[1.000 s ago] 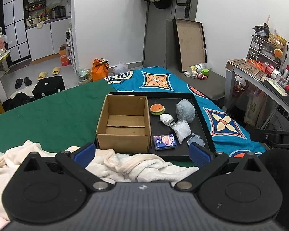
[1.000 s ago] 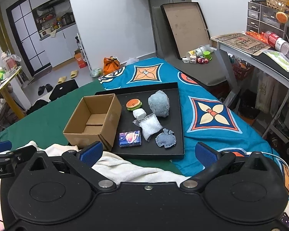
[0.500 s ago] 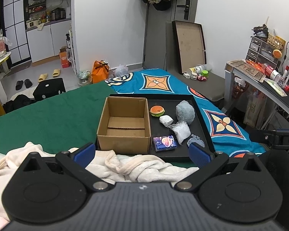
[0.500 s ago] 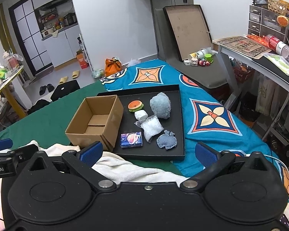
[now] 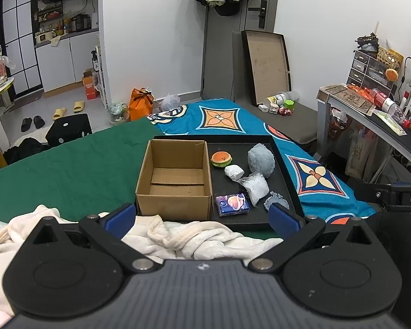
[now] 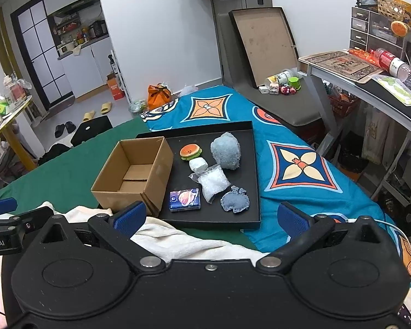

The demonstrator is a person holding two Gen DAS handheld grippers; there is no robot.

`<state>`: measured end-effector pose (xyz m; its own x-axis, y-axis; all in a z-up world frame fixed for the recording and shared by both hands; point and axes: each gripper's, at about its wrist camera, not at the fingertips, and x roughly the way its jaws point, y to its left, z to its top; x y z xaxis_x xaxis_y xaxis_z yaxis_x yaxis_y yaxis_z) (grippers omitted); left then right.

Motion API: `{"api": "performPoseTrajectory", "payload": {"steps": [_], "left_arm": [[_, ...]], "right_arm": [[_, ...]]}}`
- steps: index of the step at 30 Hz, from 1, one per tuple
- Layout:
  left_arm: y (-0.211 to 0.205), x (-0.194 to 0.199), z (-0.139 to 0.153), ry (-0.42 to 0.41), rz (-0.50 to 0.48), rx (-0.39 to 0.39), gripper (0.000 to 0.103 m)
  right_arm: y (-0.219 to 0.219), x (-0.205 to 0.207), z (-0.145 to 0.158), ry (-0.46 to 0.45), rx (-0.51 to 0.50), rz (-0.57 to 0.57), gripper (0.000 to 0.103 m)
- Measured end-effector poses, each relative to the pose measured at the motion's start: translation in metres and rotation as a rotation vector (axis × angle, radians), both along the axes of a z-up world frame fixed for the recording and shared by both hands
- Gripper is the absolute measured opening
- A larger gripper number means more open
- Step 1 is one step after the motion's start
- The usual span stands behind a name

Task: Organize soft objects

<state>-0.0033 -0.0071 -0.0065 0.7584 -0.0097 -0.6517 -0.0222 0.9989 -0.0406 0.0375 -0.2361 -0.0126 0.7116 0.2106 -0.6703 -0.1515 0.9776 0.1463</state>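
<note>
Both claws, left (image 5: 200,216) and right (image 6: 209,218), hang spread wide and empty, drawn back a touch higher over the bed; nothing gripped yet. The box (image 6: 131,174) sits empty, soft toys (image 6: 224,150) waiting beside it on the tray (image 6: 256,164).

My L wrist cam looks fwd, low over the bed; R cam sits higher, angled from right. Both share the black tray (image 5: 285,175) (image 6: 256,170), some way off.
</note>
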Motion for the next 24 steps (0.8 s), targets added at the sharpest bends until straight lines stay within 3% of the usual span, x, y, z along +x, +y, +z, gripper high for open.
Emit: {"api": "performPoseTrajectory", "payload": {"steps": [24], "left_arm": [[0.0088, 0.0001, -0.0046, 0.009, 0.015, 0.0, 0.103]], "right_arm": [[0.0059, 0.0097, -0.0098, 0.02, 0.002, 0.012, 0.103]]}}
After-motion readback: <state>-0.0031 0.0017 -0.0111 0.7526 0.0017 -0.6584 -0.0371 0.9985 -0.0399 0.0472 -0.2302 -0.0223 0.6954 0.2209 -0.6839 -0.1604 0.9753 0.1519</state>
